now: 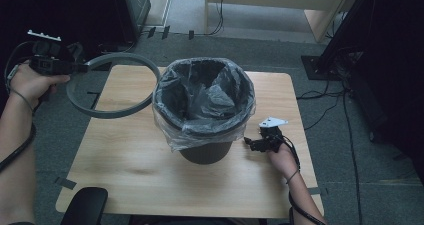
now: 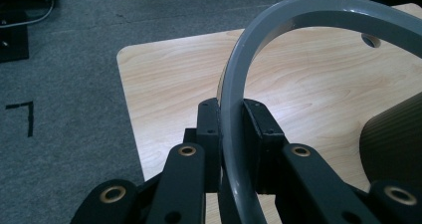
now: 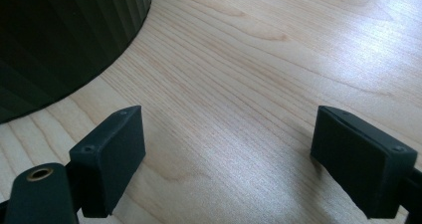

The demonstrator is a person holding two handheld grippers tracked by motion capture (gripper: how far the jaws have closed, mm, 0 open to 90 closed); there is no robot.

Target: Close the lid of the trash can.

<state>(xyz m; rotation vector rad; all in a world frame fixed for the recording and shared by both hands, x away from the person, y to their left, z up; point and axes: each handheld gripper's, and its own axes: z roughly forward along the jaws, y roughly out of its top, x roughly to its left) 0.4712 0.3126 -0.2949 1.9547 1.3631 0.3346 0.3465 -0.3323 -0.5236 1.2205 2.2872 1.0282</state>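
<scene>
The bin (image 1: 205,110) hides its own base behind the loose bag (image 1: 200,92) draped over its rim, and its inside is too dark to read. In the left gripper view the ring (image 2: 239,84) runs off the top and right edges beyond the bin. In the right gripper view the bin (image 3: 64,40) is cut off at the top-left corner.

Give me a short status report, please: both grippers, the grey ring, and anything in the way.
Left gripper shut on grey ring, held off the bin. Right gripper open, low over the table beside bin. Bag drapes over rim; nothing else near.
</scene>
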